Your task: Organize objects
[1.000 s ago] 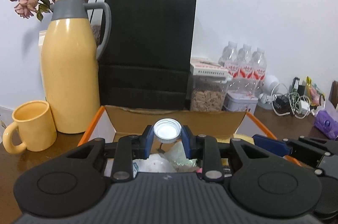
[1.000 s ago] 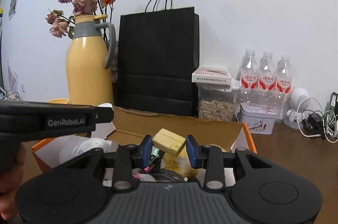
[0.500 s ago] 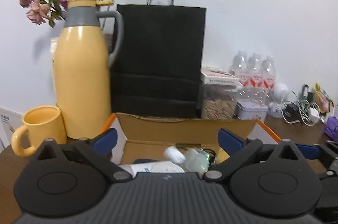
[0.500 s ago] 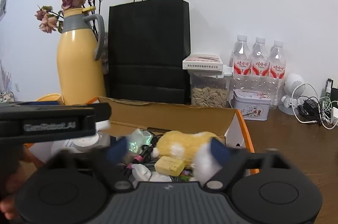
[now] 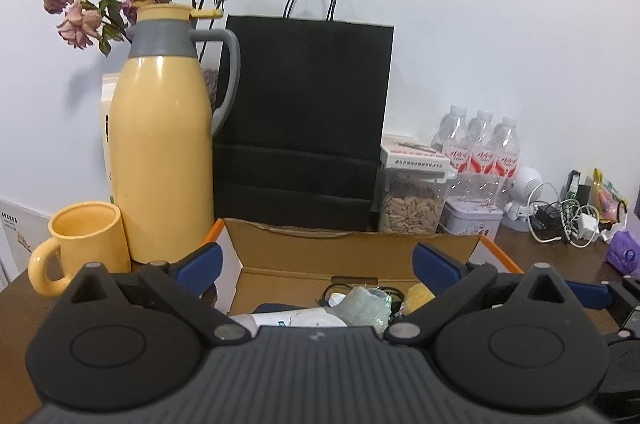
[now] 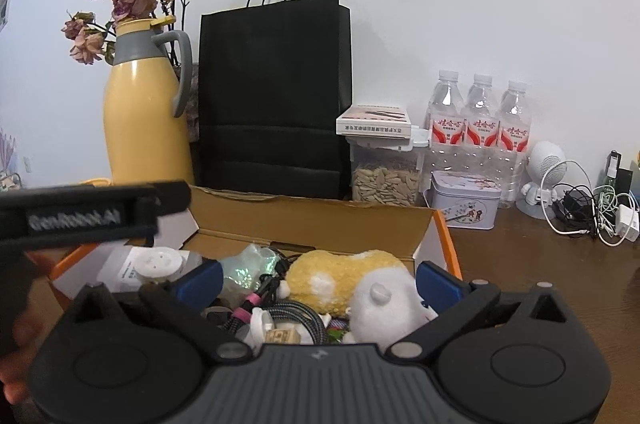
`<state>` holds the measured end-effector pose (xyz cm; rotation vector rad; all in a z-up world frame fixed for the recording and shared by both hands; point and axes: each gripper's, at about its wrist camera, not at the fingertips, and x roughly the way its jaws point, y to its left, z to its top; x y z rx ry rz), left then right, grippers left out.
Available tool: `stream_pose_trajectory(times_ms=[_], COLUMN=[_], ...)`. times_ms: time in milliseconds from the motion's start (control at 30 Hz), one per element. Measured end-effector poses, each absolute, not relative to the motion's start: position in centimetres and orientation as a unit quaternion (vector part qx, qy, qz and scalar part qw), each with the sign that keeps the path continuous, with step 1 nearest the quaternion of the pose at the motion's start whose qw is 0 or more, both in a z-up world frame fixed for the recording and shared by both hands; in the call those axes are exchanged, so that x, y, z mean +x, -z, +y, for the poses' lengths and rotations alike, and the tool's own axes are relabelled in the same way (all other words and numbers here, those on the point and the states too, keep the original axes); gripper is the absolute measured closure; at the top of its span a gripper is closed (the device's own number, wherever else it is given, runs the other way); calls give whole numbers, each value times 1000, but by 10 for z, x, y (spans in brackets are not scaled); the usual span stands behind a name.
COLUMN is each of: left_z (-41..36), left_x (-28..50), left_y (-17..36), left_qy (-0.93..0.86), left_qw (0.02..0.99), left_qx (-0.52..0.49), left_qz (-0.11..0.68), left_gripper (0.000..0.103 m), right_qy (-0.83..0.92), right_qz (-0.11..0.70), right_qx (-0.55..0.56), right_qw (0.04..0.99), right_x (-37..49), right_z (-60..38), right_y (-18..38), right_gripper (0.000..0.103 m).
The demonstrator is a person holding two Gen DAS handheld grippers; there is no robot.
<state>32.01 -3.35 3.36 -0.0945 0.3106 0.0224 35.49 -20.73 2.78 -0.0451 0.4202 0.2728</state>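
Observation:
An open cardboard box [image 5: 352, 256] with orange edges holds mixed items; it also shows in the right wrist view [image 6: 312, 220]. Inside lie a yellow-and-white plush toy [image 6: 344, 280], a white bottle [image 6: 158, 262], a crumpled clear bag [image 6: 248, 264], braided cables [image 6: 296, 316] and a small tan block [image 6: 282, 336]. My left gripper [image 5: 316, 260] is open and empty above the box's near side. My right gripper [image 6: 318, 276] is open and empty over the box contents. The left gripper's body [image 6: 92, 214] crosses the right wrist view at left.
Behind the box stand a yellow thermos [image 5: 160, 160] with dried flowers, a yellow mug [image 5: 82, 244], a black paper bag [image 5: 304, 120], a seed container [image 6: 386, 180], a tin [image 6: 466, 200], three water bottles [image 6: 480, 132] and tangled chargers [image 6: 592, 212].
Both grippers opened. The left let go of the white-capped item and the right let go of the tan block, which now lies in the box. Both pulled back slightly.

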Motion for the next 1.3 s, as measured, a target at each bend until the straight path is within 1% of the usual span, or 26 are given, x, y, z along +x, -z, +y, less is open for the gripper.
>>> stream_pose_trajectory(times_ms=[300, 633, 900, 1300], left_z=[-26, -17, -18, -18], left_x=[274, 205, 157, 116], left_y=[-50, -41, -31, -20], left_qy=[6, 4, 3, -11], left_qw=[989, 984, 977, 972], left_qx=[-31, -15, -4, 1], left_qz=[141, 179, 212, 236], left_gripper=[0, 0, 0, 0], right_qy=[-130, -128, -134, -147], right_qz=[201, 190, 202, 223], right_qx=[-39, -24, -13, -10], right_qw=[970, 973, 970, 964], right_x=[320, 248, 194, 155], right_z=[-214, -228, -228, -223], right_y=[-39, -53, -51, -36], right_gripper=[0, 0, 0, 0])
